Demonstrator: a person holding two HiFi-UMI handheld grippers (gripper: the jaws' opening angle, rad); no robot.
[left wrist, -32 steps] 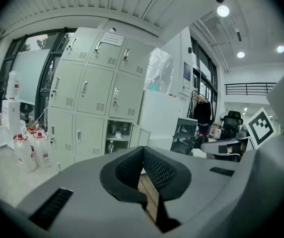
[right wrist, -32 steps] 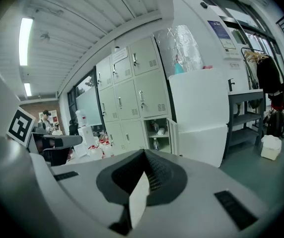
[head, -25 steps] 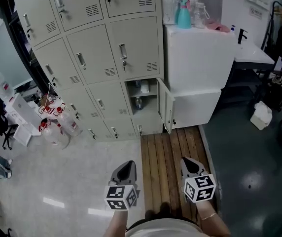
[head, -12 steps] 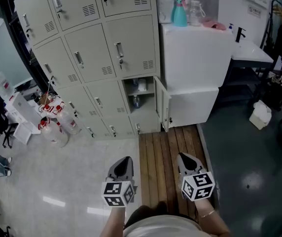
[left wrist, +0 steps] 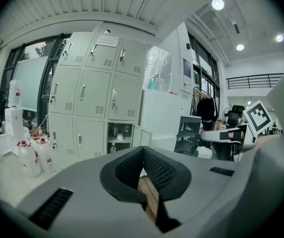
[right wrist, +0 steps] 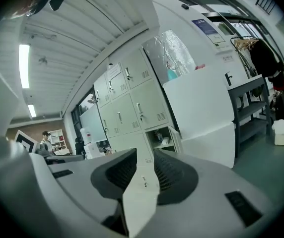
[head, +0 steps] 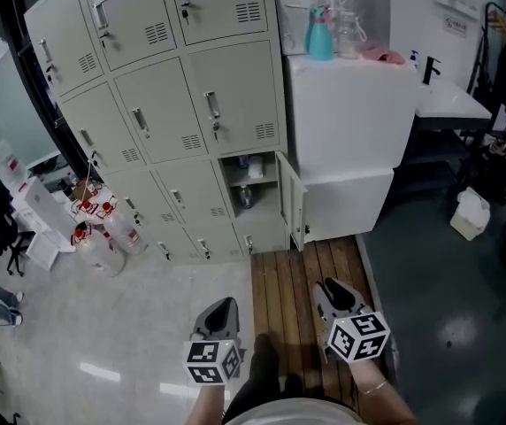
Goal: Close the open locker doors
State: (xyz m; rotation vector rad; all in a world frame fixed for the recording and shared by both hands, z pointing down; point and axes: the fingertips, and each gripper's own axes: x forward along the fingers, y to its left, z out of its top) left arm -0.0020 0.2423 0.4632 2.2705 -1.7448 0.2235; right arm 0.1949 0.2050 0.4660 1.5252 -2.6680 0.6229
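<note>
one locker door ajar, both grippers held back from it

looking steeply down at a bank of grey metal lockers (head: 173,104), nearly all shut. in the rightmost column, second row up from the floor: one open compartment (head: 246,182), small items inside, too small to name. hinged at its right side, the open locker door (head: 294,197), swung out toward the viewer and seen almost edge-on, just beside a tall white cabinet (head: 350,122). on top of that cabinet, a teal spray bottle (head: 319,29) next to clear plastic wrapping. on the floor in front of the open compartment, a strip of dark wooden slats (head: 306,268). left of the lockers, clear plastic jugs with red labels (head: 103,233) standing on pale tile.

at the bottom of the head view, left gripper (head: 222,306) over the pale floor by the slats' left edge, pointing toward the lockers, jaws pressed together at the tips, pinching nothing. beside it, right gripper (head: 333,289) over the slats, jaws just now opening and spread apart, nothing between them, only lockers visible through the gap. both well apart from the open door, touching nothing.
</note>
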